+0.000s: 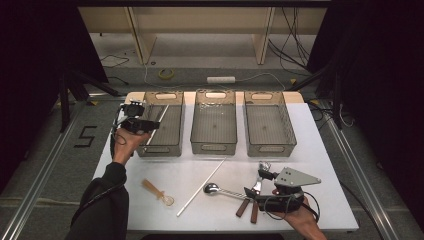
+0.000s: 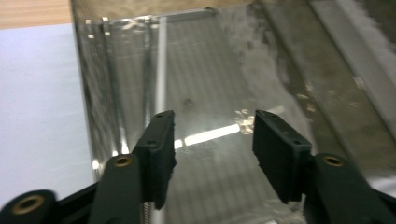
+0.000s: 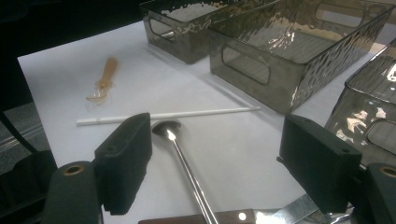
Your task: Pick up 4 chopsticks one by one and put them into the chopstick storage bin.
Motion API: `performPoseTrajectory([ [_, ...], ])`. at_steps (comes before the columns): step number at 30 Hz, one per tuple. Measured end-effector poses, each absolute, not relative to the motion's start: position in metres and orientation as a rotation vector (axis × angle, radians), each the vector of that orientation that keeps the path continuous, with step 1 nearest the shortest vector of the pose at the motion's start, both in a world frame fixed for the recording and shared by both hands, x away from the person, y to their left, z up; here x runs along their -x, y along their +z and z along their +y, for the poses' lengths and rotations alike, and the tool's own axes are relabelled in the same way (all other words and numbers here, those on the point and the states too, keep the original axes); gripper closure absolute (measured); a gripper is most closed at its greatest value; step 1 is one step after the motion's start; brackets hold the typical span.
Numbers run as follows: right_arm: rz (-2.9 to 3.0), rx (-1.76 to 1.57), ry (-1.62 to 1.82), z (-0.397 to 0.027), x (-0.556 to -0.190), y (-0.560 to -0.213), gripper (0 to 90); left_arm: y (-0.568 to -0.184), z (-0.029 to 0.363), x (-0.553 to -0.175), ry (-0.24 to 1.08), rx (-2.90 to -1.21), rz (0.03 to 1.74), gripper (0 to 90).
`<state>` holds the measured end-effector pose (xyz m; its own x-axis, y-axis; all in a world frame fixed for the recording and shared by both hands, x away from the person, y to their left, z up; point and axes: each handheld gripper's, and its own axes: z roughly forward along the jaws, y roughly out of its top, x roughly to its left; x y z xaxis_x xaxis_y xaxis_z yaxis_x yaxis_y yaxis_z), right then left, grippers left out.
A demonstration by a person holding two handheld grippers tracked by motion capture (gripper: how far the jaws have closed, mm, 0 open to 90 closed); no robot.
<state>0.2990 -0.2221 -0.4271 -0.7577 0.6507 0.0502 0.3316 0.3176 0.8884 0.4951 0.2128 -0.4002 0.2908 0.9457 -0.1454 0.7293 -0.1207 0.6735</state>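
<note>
Bins in a row along the far side of the tabletop (image 1: 320, 165), three of them, and the left tool (image 1: 141, 124) hangs over the left bin (image 1: 172, 149) with its jaws apart and nothing between them. A white stick (image 1: 159, 121) leans inside that bin, one end up near the far rim; in the left gripper view it lies as a pale streak (image 2: 161, 70) on the bin floor beyond the open jaws. Over at the near right, the right tool (image 1: 250, 192) sits low with its jaws wide, gripping nothing, a metal spoon (image 3: 180, 149) running between them. Another white stick (image 1: 201, 187) lies near the spoon, a small wooden spoon (image 1: 156, 191) further left.
</note>
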Motion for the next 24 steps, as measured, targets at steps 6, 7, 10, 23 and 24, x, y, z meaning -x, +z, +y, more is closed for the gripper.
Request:
performPoseTrajectory([
  [6, 2.268, -0.883, 1.417, -0.222, -0.299, -0.427, 26.3, -0.388, 0.207, -0.472, 0.353, -1.904, 1.416, 35.6],
  [7, 2.268, -0.886, 1.416, -0.223, -0.299, -0.427, 26.3, -0.387, 0.206, -0.468, 0.346, -1.9, 1.405, 34.6],
  [10, 2.261, -0.892, 1.418, -0.223, -0.3, -0.427, 26.3, -0.383, 0.204, -0.455, 0.338, -1.891, 1.368, 33.2],
  [23, 2.263, -0.889, 1.417, -0.222, -0.299, -0.426, 26.3, -0.377, 0.178, -0.414, 0.312, -2.015, 1.252, 26.8],
  [24, 2.262, -0.89, 1.417, -0.222, -0.299, -0.426, 26.2, -0.378, 0.175, -0.411, 0.305, -2.028, 1.246, 26.7],
])
